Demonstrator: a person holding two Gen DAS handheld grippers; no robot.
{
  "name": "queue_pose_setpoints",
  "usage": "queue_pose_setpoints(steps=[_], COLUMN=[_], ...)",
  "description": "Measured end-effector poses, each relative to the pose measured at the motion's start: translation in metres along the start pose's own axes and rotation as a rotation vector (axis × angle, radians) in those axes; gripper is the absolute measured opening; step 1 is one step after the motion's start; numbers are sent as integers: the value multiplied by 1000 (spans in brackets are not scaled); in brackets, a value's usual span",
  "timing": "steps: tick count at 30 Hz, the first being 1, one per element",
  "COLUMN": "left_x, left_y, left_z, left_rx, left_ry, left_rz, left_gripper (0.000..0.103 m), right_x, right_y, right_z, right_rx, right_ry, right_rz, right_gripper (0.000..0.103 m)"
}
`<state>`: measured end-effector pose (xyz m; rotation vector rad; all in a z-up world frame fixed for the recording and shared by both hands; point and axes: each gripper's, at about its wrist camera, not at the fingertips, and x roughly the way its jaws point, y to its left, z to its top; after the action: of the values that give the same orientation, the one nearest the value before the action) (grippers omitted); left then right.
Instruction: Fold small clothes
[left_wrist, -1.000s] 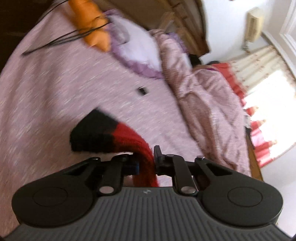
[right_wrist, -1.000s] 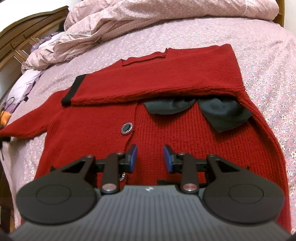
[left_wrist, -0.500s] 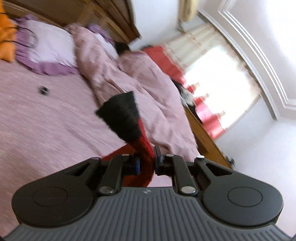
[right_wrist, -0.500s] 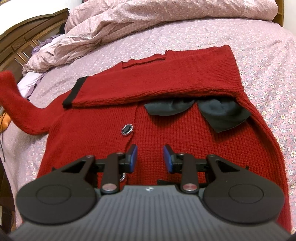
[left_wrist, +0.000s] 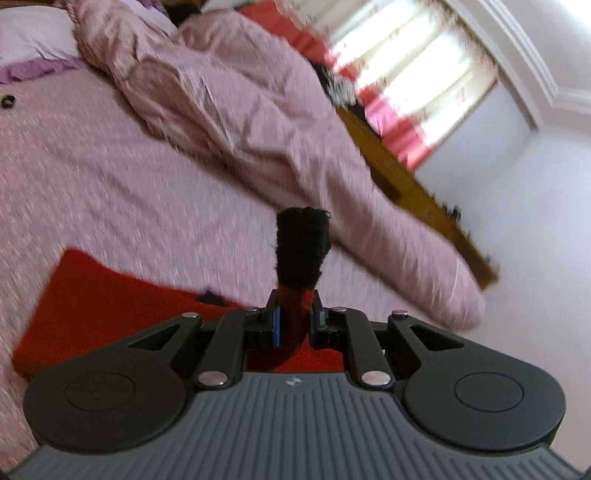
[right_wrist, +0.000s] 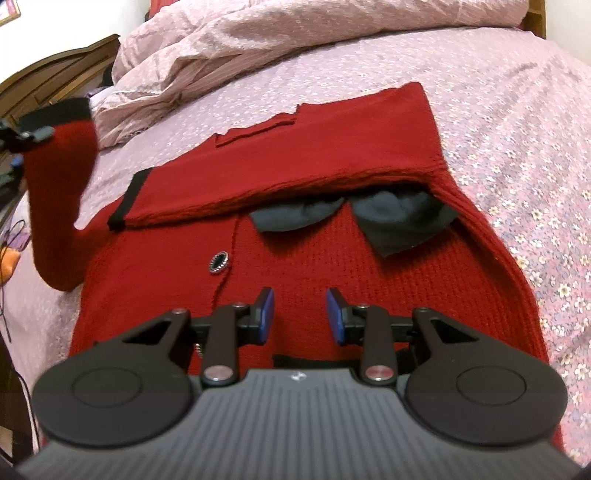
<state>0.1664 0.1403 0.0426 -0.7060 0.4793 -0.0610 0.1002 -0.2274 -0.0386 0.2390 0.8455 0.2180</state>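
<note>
Red knitted wool, the loose sleeve with its black cuff (right_wrist: 55, 112), stands lifted off the bed at far left of the right wrist view, clamped just below the cuff by the left gripper (left_wrist: 294, 317), whose jaws are pressed tight on the fabric. Ahead of the right gripper (right_wrist: 300, 314) the red knitted cardigan (right_wrist: 369, 280) lies flat on the pink floral bedspread (right_wrist: 517, 129), the other black-cuffed sleeve (right_wrist: 280, 173) already folded across its chest above a dark grey collar bow (right_wrist: 388, 218). The right gripper hangs over the lower front, jaws partly apart, holding nothing (whether it touches the knit cannot be told). Judged step: second sleeve fold. Next move calls for carrying the cuff across the body, laying it parallel and releasing.
</note>
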Motion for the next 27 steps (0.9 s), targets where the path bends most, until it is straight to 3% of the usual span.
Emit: queue_pose_setpoints(steps=[11,20,22,27], left_x=[57,54,48,31], left_y=[5,-6,-9,-13], left_z=[-64,-81,-82,-87], left_rx=[115,223,245,295], left_ry=[218,296,308,333], left_rz=[71,128,134,136], left_gripper=[16,19,24,48], right_x=[-2,-1,-1,0], right_y=[-15,-18,-18,-16], right_z=[-3,-5,-5,-6], right_rx=[37,41,41,35], right_ry=[-4,0,2,7], right_rz=[14,22,22,25], right_gripper=[34,34,34,34])
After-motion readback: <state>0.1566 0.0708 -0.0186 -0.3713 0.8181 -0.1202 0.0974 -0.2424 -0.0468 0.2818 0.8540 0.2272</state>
